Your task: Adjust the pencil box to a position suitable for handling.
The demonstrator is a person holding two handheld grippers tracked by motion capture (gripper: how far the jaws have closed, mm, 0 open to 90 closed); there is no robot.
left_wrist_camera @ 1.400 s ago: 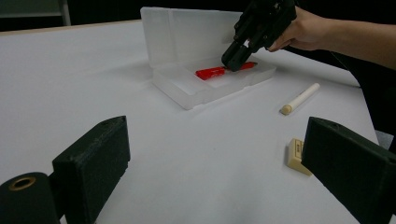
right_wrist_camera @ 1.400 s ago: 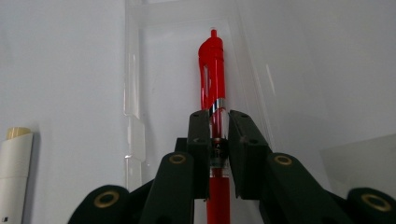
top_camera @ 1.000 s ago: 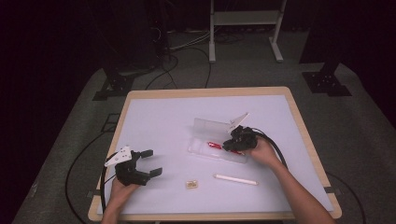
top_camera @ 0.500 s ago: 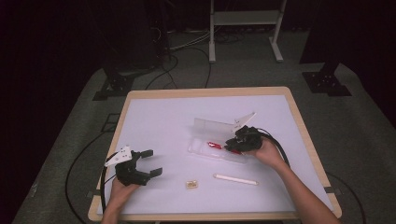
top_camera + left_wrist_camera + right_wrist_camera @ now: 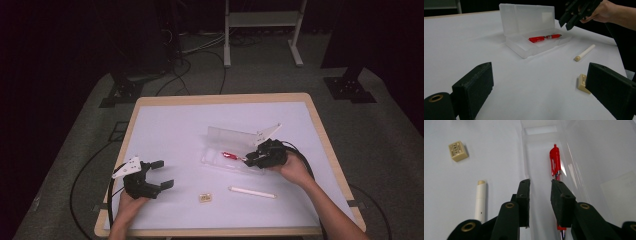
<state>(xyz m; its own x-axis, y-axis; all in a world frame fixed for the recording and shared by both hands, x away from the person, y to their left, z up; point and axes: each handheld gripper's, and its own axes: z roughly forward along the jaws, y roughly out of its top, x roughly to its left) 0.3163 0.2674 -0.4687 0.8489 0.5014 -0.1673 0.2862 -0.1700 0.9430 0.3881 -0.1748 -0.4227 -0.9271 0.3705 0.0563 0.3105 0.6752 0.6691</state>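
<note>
A clear plastic pen case [image 5: 235, 150] lies with its lid up at mid-table, and a red pen [image 5: 230, 155] lies in its tray. My right gripper [image 5: 248, 159] hovers just off the case's right end. In the right gripper view the jaws [image 5: 540, 182] stand apart above the tray, with the red pen [image 5: 555, 160] lying loose below the right jaw. These jaws have just been opening and nothing is between them. At the front left my left gripper [image 5: 162, 174] rests on the table, open wide and empty [image 5: 541, 75], facing the case [image 5: 529, 17].
A white stick [image 5: 252, 192] lies on the table in front of the case, and a small cream eraser [image 5: 204, 198] sits to its left. The white table top [image 5: 165, 130] has a wooden rim. Cables trail from both grippers.
My right gripper has drawn back a little to the right, away from the red pen in the case. The left gripper has kept still.
</note>
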